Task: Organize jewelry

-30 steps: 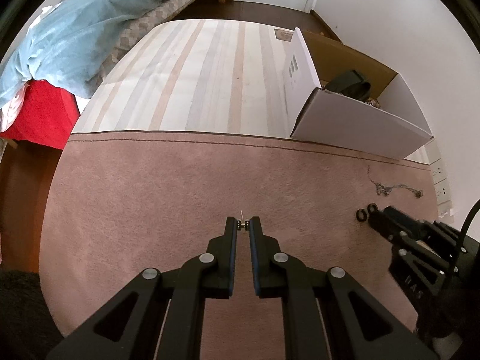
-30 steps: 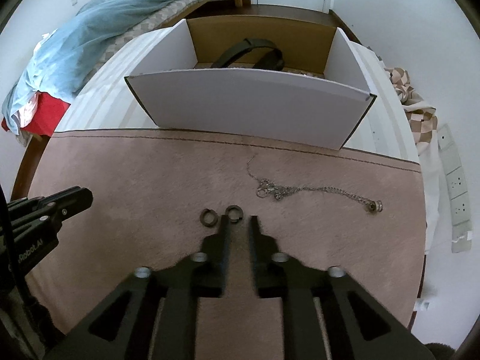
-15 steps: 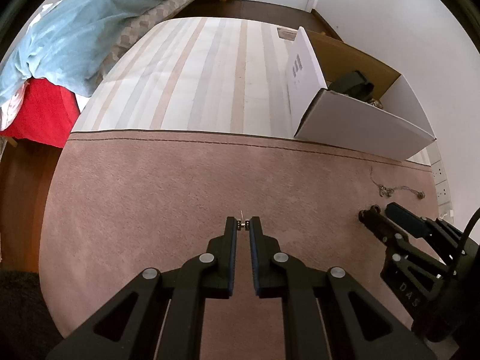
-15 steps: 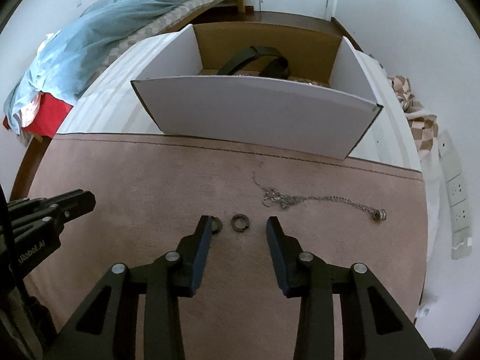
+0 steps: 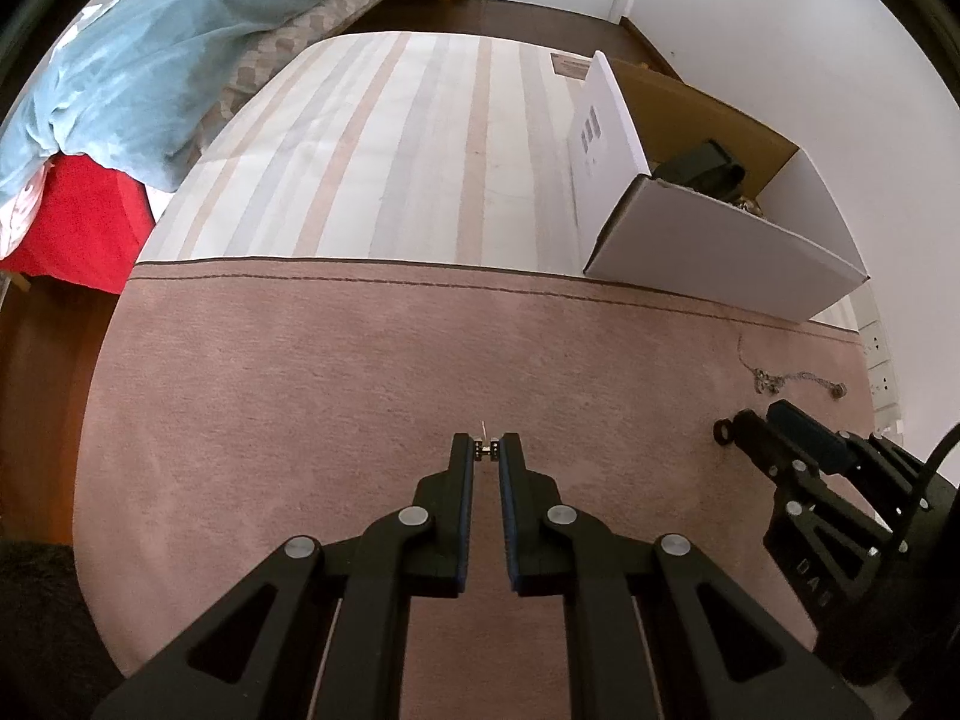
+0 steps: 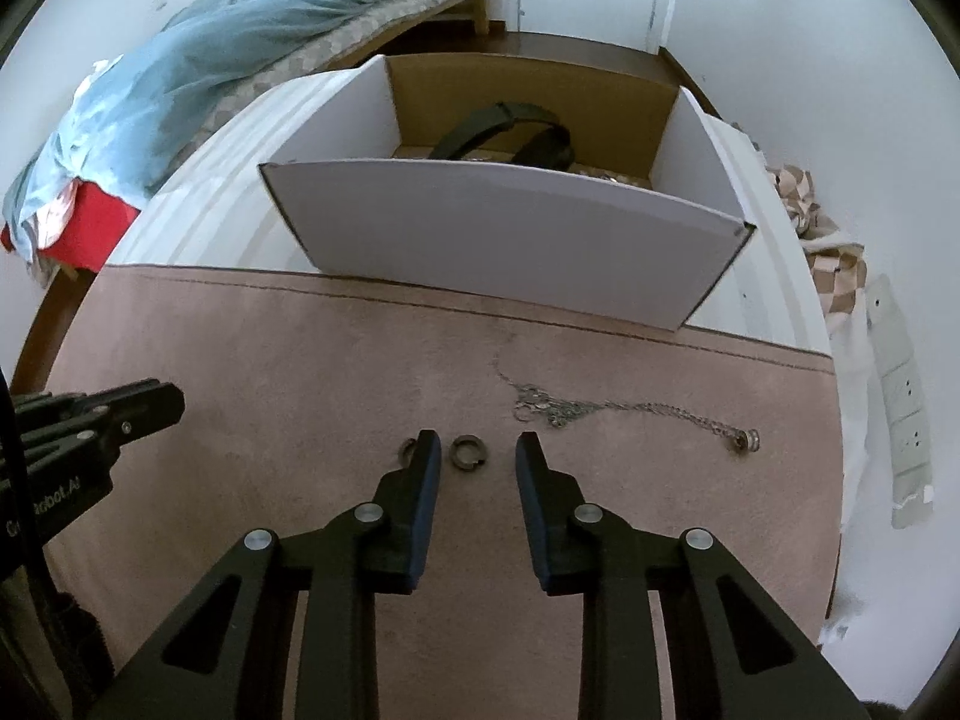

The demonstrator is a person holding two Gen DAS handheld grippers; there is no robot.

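Surface: pink-brown cloth (image 6: 312, 372) w/ dark stitched line near far edge, laid over a striped cover (image 5: 384, 168); whether a bench or a bed lies beneath, can't tell.

Left hand-held gripper (image 5: 486, 450): jaws nearly together, clamped on a tiny stud earring (image 5: 486, 450), dark dotted bits w/ a thin pin poking up past the tips; tips over the cloth. In right wrist view it enters at left (image 6: 162, 405); partial white lettering on its body, approx. "...obot.AI".

Right hand-held gripper (image 6: 474, 450): jaws apart, have just been closing in; open dark ring (image 6: 469, 453) lies on the cloth between the tips, untouched by either pad. Second ring (image 6: 409, 451) just outside the left finger, partly hidden by it. In left wrist view the same gripper sits at right (image 5: 759, 432); letters "DA" readable on its body, rest cut off.

Silver chain (image 6: 600, 408): on cloth, right of and beyond the right gripper; tangled clump at left end, small round piece at right end; well apart from the rings.

White cardboard box (image 6: 504, 246): open top, brown inside, stands on striped cover just past cloth edge; holds a black curved band (image 6: 510, 132) + small pale bits behind front wall, too small to ID. Grey printed blocks on the box's side panel (image 5: 591, 126), unreadable.

Background: blue blanket (image 5: 138, 60) over red fabric (image 5: 78, 222); white sockets (image 6: 906, 396) on the wall at right.
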